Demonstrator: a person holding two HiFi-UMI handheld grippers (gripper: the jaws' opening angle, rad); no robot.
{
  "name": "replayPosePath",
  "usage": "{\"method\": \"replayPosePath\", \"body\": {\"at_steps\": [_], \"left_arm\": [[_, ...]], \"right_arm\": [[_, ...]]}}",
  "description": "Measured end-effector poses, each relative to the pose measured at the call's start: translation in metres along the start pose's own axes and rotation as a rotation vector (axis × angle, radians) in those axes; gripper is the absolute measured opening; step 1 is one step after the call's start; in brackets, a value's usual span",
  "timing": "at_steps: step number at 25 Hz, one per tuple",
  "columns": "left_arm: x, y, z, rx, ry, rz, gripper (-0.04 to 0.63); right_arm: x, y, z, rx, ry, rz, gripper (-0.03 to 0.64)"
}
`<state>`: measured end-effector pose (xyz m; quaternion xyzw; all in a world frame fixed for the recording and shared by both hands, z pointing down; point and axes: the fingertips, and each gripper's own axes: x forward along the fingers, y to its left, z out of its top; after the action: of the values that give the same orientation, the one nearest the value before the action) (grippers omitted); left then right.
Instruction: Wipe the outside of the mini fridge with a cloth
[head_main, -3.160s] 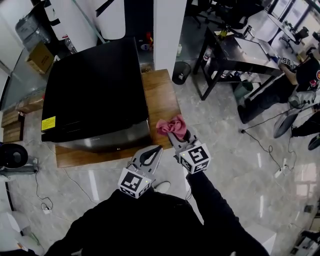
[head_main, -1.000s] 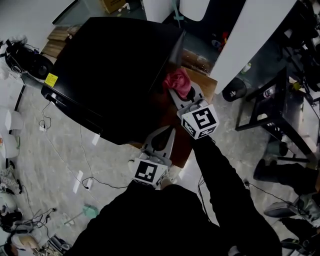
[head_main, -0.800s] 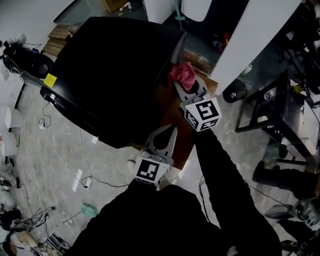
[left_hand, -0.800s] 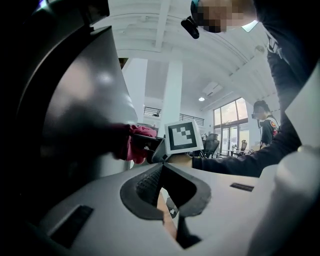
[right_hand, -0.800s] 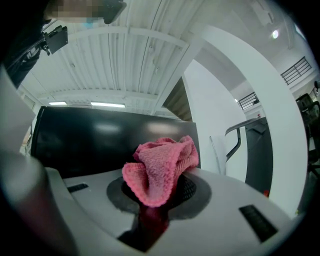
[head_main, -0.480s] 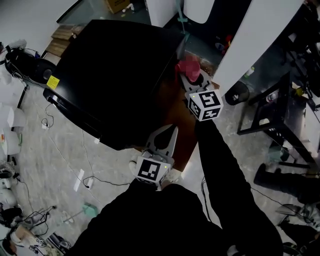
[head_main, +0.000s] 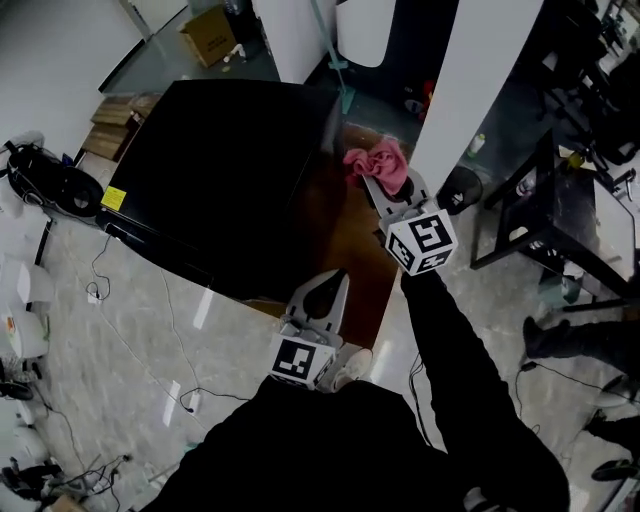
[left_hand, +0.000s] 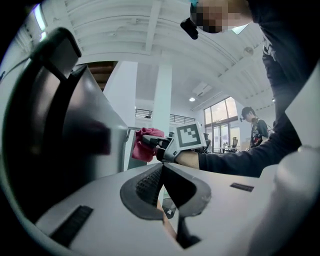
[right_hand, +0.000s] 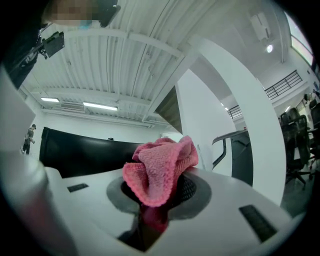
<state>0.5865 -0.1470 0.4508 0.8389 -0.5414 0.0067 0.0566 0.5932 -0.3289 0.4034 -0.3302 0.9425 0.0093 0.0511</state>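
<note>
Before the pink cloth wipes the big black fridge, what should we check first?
1. Cloth held tight: the right gripper has its jaws shut on the pink cloth. Ok.
2. Other gripper out of the way: the left gripper is shut, empty and low beside the mini fridge. Ok.
3. Cloth touching the fridge: it sits at the fridge's far right corner, but contact is unclear. Cannot tell.
4. Fridge steady: it stands flat on the wooden board. Ok.
5. Room to move: the white pillar is close on the cloth's right. Cannot tell.
</note>
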Motion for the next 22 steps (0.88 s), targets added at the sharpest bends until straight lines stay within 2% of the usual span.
{"method": "replayPosePath", "body": {"at_steps": [5,14,22], "left_arm": [[-0.043,-0.012,-0.013,-0.003,0.005,-0.053,0.006],[-0.140,0.000,-0.057,-0.001,0.047,-0.090,0.006],[-0.165,0.003,-0.094,0.018,0.092,-0.075,0.006]], "right_arm": [[-0.059,0.048,-0.008,0.003,0.040,-0.031,0.094],[-0.123,0.181,-0.086,0.082,0.171,-0.082,0.094],[-0.138,0.230,-0.140,0.126,0.246,-0.071,0.094]]}}
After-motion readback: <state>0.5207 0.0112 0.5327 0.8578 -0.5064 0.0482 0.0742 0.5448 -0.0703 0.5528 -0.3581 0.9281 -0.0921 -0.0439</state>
